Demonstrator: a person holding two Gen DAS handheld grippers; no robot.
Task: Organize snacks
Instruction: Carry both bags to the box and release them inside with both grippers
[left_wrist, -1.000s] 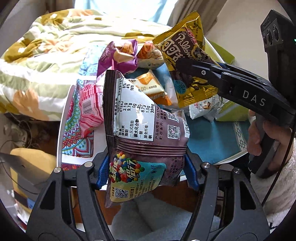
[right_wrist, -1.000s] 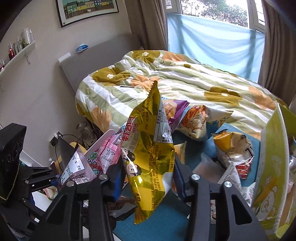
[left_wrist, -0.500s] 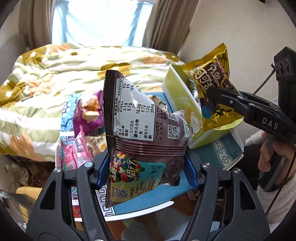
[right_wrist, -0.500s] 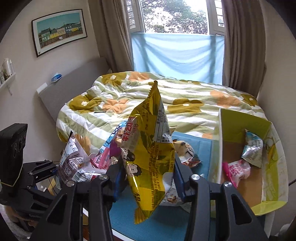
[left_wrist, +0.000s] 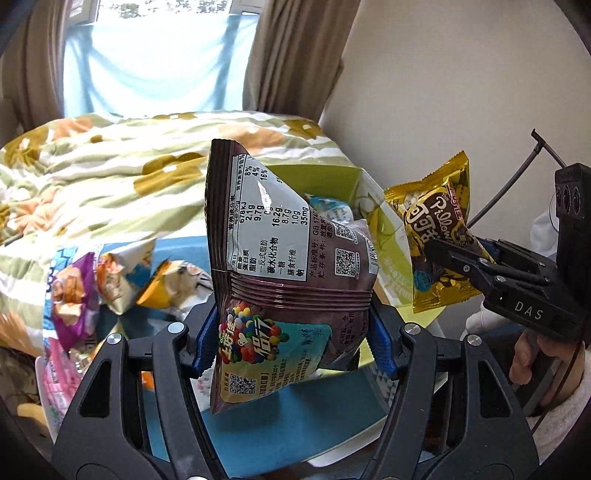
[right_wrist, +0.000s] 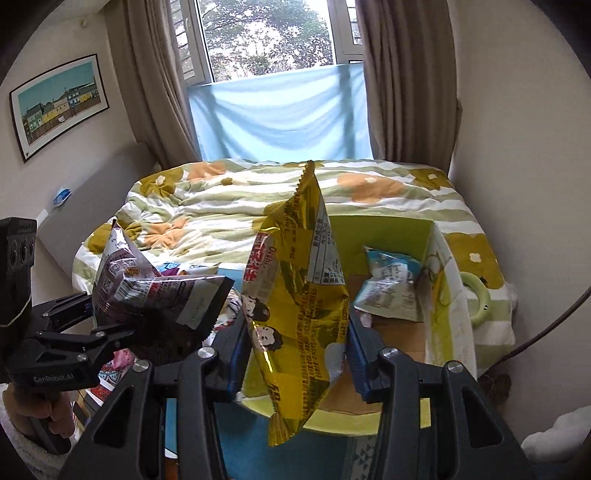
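Snack packets crinkly foil: brown pouch (left_wrist: 291, 266), gold pouch (right_wrist: 299, 295) gripper-clamped.

A brown candy packet (left_wrist: 291, 280) stands upright, pinched at its sides, and a gold foil packet (right_wrist: 301, 295) likewise — both held in the air before the open yellow-green box (right_wrist: 439, 280), which holds a pale blue packet (right_wrist: 388, 284).

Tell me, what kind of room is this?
Most likely a bedroom: there is a bed with a floral green-and-orange quilt, brown curtains at a window, and a framed picture of houses on the wall.
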